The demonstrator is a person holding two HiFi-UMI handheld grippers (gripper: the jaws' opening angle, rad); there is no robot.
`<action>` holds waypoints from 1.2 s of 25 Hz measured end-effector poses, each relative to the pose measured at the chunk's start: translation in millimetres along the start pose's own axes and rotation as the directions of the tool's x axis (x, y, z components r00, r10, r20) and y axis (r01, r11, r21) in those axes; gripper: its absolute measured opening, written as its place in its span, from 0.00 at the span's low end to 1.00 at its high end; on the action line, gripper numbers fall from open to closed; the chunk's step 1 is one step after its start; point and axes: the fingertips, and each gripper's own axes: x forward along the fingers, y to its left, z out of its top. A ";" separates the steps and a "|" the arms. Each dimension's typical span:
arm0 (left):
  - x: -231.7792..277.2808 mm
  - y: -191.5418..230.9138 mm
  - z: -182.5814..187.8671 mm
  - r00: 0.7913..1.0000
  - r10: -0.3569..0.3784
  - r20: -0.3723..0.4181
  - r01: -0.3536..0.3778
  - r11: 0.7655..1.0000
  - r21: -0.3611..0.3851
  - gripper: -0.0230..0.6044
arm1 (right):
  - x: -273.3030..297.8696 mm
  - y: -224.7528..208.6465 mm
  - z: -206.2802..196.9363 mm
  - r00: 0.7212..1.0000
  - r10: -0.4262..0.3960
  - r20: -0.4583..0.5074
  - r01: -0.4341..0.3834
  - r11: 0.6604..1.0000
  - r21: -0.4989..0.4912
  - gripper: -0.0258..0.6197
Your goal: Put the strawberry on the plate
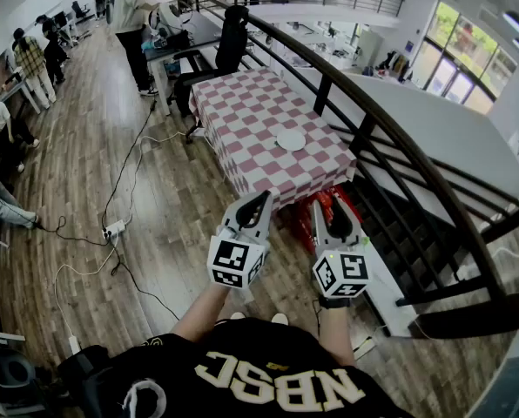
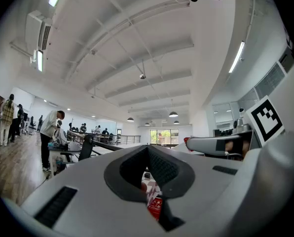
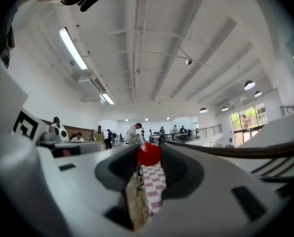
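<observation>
Right tool (image 3: pixel 149 151) first: its jaws stand fairly wide, and the pads look clamped on a round red strawberry (image 3: pixel 149 154) right at the tips. So the berry is up in the air, in the grip, not on anything. Left tool (image 2: pixel 148 154) alongside, jaws drawn nearly together, nothing between them, just riding along.

Out ahead now: both tools hang short of the near edge of the bench (image 1: pixel 242 103), over the wooden floor (image 1: pixel 155 207). The bench wears a red-and-white checked cloth (image 1: pixel 316 168), and there's the white plate (image 1: pixel 290 139), toward the near end and closer to the right edge, and it looks bare.

So where are we? Pickup looks done, I'd say. Left to do: carry the berry in over the near edge, bring it down above the plate, let go. Well apart yet, tool and plate.
</observation>
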 end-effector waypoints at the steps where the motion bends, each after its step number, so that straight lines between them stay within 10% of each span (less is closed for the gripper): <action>1: -2.8 1.5 0.5 1.000 -0.002 0.003 0.002 1.000 0.000 0.05 | 0.7 3.9 -0.7 1.000 -0.002 0.000 0.002 1.000 -0.002 0.27; 14: -46.3 48.3 -20.1 1.000 0.013 -0.021 -0.015 0.998 -0.061 0.05 | 13.8 70.6 -33.7 0.996 0.045 -0.070 -0.045 0.999 0.013 0.27; 30: -4.7 97.9 -43.6 0.999 0.038 -0.019 -0.041 0.988 -0.150 0.05 | 119.0 54.8 -63.2 0.986 0.150 -0.067 -0.133 0.969 0.210 0.27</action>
